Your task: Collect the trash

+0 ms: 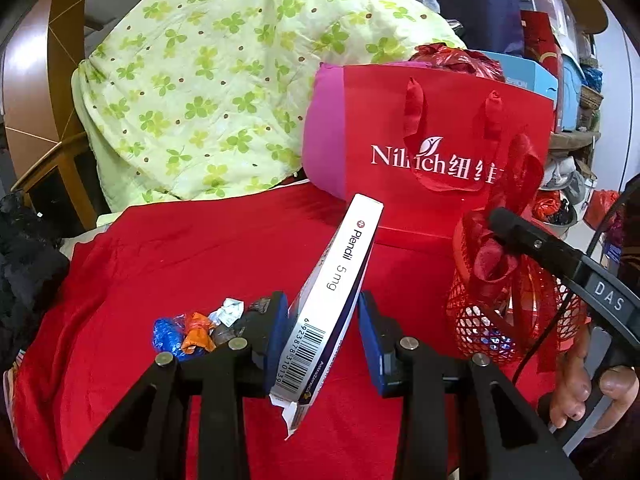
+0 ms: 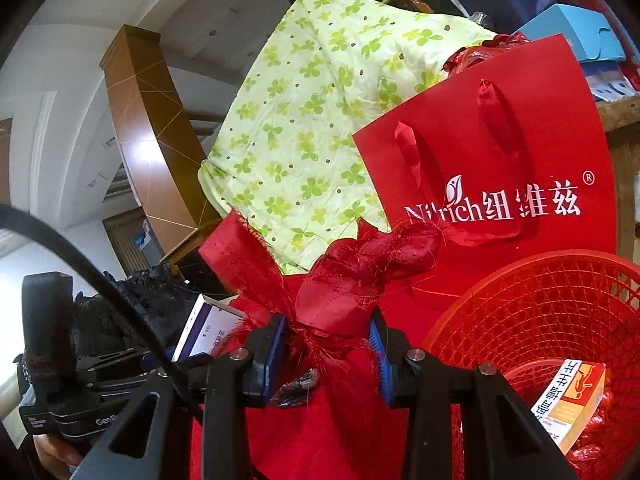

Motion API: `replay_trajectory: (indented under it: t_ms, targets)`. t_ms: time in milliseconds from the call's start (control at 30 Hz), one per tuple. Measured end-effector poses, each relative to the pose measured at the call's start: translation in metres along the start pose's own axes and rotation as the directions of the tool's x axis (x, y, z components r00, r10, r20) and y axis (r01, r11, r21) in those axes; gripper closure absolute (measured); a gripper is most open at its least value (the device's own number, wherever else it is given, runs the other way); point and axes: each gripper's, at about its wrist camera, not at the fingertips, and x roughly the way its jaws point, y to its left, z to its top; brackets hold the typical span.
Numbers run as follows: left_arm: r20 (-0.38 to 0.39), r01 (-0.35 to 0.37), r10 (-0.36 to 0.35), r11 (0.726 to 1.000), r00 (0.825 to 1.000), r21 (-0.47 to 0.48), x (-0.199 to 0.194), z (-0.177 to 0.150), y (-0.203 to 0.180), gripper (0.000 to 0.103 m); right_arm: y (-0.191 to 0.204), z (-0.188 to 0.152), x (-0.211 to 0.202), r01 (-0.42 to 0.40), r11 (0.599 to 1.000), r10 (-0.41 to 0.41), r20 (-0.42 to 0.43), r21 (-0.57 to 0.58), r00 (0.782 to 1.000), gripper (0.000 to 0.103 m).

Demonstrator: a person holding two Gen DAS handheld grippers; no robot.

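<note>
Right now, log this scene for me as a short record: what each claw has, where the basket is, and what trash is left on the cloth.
left claw: shut on Plendil box
right claw: shut on red ribbon bow of the basket
red mesh basket: beside red gift bag, one carton inside
trash left: crumpled wrappers on red cloth

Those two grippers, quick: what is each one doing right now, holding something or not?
Left gripper: closed on a white medicine box.
Right gripper: closed on the red ribbon bow of the red mesh basket.
</note>
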Motion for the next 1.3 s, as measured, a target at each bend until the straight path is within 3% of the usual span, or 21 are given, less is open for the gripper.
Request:
replay_trajectory:
  t_ms: [600, 1300]
  targets:
    - [0.006, 0.035, -0.035, 0.999, 0.999, 0.018, -0.009, 0.0, -0.012, 0.065, -0.003, -0.001, -0.012, 0.011, 1.0, -0.012, 0.022, 0.016, 1.0, 0.063]
    - [-0.004, 0.039, -0.039, 0.998, 0.999, -0.044, -0.001, -0.009, 0.009, 0.065, -0.003, -0.002, -0.003, 0.021, 1.0, -0.021, 0.005, 0.021, 1.0, 0.063]
